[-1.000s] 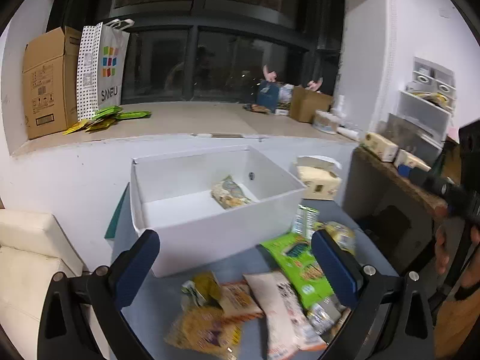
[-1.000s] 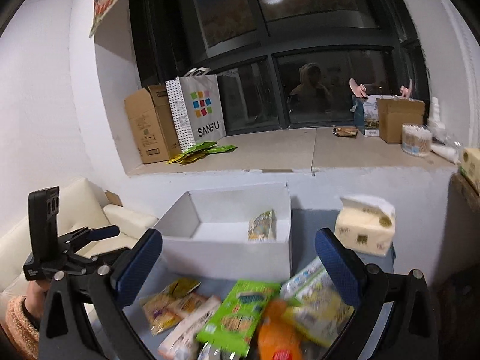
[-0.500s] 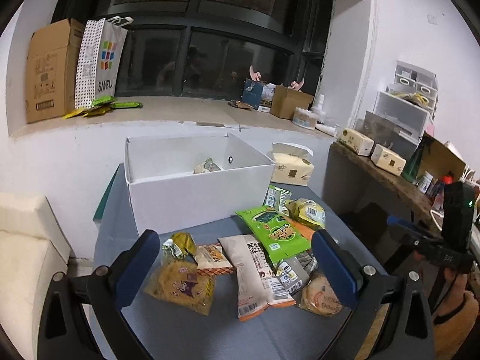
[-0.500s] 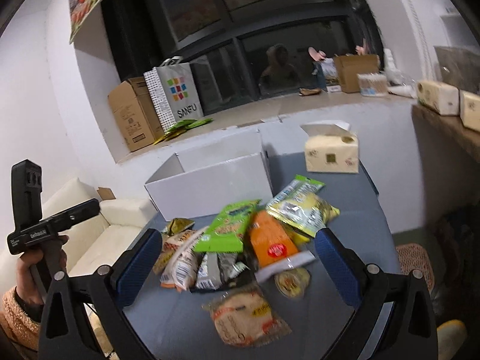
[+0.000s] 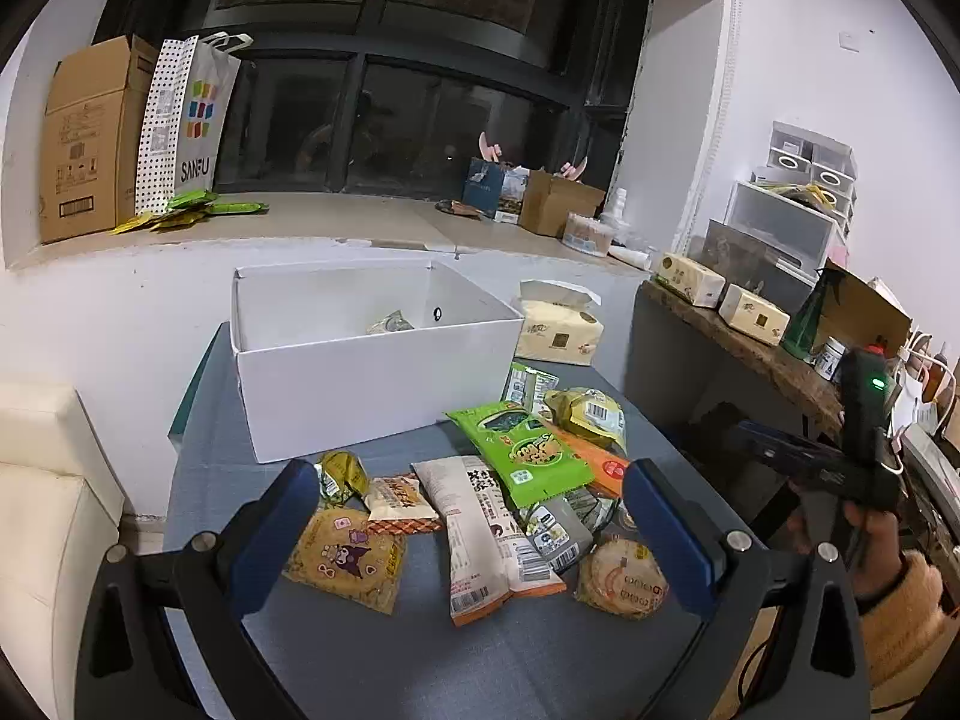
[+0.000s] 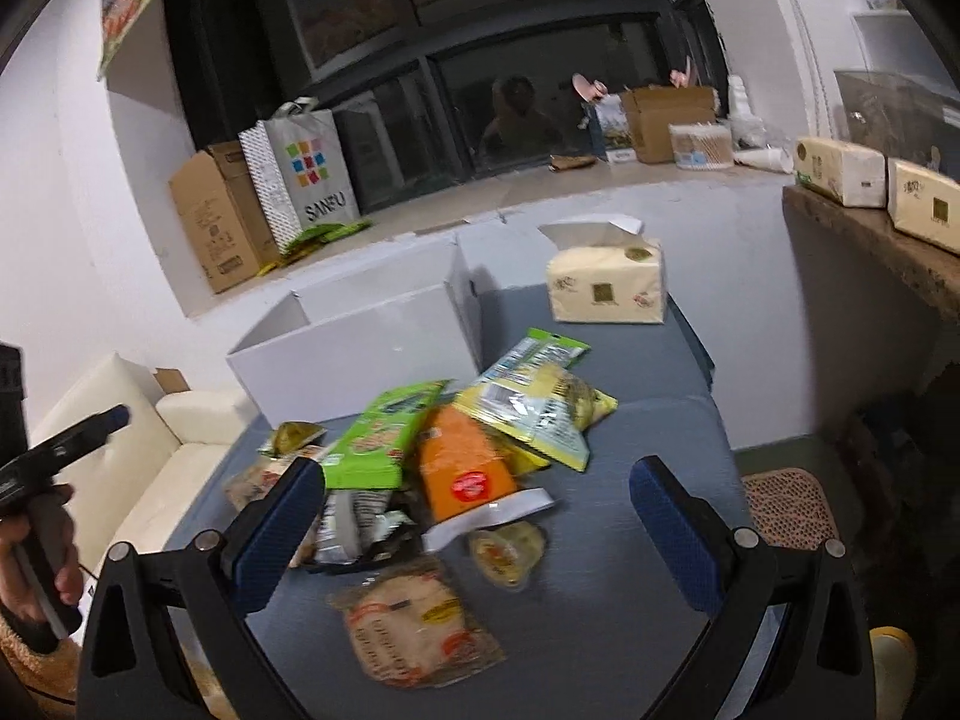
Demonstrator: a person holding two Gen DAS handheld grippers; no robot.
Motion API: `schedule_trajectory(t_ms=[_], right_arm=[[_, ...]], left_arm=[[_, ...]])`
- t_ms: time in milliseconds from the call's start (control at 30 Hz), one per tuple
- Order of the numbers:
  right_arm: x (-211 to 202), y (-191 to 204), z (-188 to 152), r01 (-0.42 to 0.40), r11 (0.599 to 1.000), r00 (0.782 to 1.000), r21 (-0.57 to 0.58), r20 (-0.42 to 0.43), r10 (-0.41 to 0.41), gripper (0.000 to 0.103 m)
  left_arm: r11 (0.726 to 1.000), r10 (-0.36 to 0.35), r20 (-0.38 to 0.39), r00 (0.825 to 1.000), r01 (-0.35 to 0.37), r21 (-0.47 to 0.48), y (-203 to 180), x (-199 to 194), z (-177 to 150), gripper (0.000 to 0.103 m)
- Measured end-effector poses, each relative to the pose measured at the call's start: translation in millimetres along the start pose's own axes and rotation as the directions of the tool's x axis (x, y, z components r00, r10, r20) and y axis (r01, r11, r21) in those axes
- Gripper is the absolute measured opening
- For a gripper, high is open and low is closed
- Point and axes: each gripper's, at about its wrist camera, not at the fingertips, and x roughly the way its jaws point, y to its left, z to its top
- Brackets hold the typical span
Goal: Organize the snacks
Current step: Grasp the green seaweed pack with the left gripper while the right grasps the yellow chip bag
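Snacks lie in a loose overlapping pile at the centre of the left wrist view, on the grey desk (image 5: 372, 660), just in front of the white box (image 5: 372, 384). 1 small packet (image 5: 390, 323) sits inside the box, in the upper middle of the frame; the rest are outside it, so the sorting looks barely begun.

Left gripper (image 5: 471, 531) hangs over the pile with its jaws wide apart, holding nothing. Right gripper (image 6: 477, 531) likewise stands spread and empty over the lower centre of its own view.

Handling, by judgement: all items appear light, thin film pouches, slick and easily crushed. The green pouch (image 5: 519, 447) rests on top of an orange one (image 5: 603, 465) and offers a free flat edge to pinch. The round cracker pack (image 5: 621, 576) at lower right lies apart from the stack but looks brittle, so a light grip at the crimped seam suits it. The long white pouch (image 5: 486, 531) would sag if held at 1 end.
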Motion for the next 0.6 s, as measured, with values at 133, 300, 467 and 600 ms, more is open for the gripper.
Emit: schedule_trajectory(t_ms=[133,300,467,600], right_arm=[[32,-10,8,-0.006,0.999,0.997,-0.036,-0.075,0.004,0.103],[83,-22,21,-0.025,0.999,0.986,0.045,-0.161,0.032,0.103],[127,-38,36,0.002,0.973,0.983,0.229,-0.180,0.040,0.103],[156,-48,41,0.059,0.945,0.970,0.323,-0.240,0.022,0.103]], left_arm=[[1.000,0.009,-0.004,1.000,-0.009,0.007,1,-1,-3,0.103],[1.000,0.009,-0.008,1.000,-0.009,-0.006,5,0,-8,0.103],[0.999,0.010,-0.019,1.000,-0.010,-0.034,12,3,-10,0.103],[0.999,0.008,-0.027,1.000,-0.009,-0.034,12,5,-11,0.103]])
